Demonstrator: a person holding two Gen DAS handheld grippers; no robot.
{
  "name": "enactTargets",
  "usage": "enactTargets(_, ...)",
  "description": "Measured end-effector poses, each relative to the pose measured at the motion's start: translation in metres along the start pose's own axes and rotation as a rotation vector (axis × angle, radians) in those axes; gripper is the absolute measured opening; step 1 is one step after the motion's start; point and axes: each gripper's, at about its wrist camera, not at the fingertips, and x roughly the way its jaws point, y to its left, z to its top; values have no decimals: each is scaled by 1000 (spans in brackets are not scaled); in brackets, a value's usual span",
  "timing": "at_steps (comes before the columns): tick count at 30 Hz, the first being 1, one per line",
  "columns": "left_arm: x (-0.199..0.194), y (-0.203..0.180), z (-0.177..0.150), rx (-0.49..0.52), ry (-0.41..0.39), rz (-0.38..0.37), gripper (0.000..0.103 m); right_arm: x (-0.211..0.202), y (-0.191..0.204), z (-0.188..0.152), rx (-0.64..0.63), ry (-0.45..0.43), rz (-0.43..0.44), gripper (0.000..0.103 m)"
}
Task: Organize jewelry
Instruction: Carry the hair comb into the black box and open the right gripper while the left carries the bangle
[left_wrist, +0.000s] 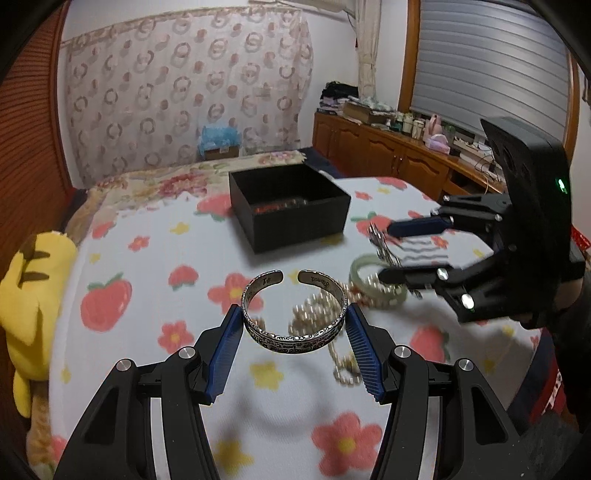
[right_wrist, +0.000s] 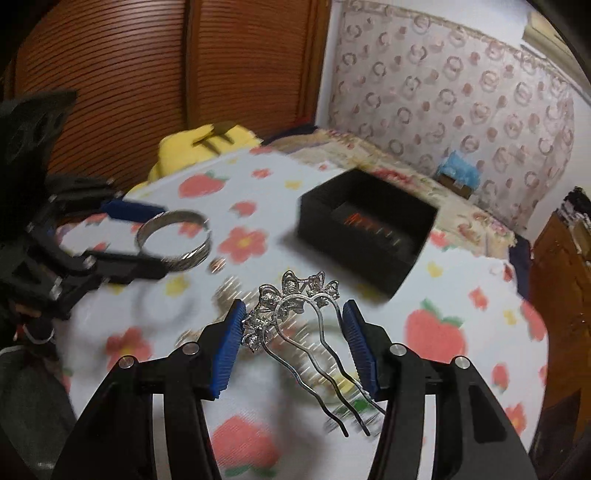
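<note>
My left gripper (left_wrist: 293, 317) is shut on an engraved silver cuff bracelet (left_wrist: 293, 338) and holds it above the bed. My right gripper (right_wrist: 293, 314) is shut on a silver hair comb (right_wrist: 291, 306) with flower ornaments and wavy prongs. An open black box (left_wrist: 295, 218) sits on the strawberry blanket beyond both grippers, with some items inside. In the left wrist view the right gripper (left_wrist: 384, 251) is at the right, over a green jade bangle (left_wrist: 369, 291). A pearl necklace (left_wrist: 341, 369) lies on the blanket under the cuff. In the right wrist view the left gripper (right_wrist: 155, 240) holds the cuff (right_wrist: 173, 240) at left.
A yellow plush toy (left_wrist: 29, 295) lies at the bed's left edge. A wooden cabinet (left_wrist: 388, 151) with bottles and folded clothes stands at the far right. A patterned curtain (left_wrist: 184, 85) hangs behind the bed. A wooden slatted door (right_wrist: 147, 74) is at the left.
</note>
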Motion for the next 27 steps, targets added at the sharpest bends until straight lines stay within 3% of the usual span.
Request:
enactTargets(11,19,9,40,16,-32,38,55,35,-60,60,100,-66,-30,57)
enactTargets(27,46,15,64,11,-10,71,55,85,-94,85,234,-45,-2,61)
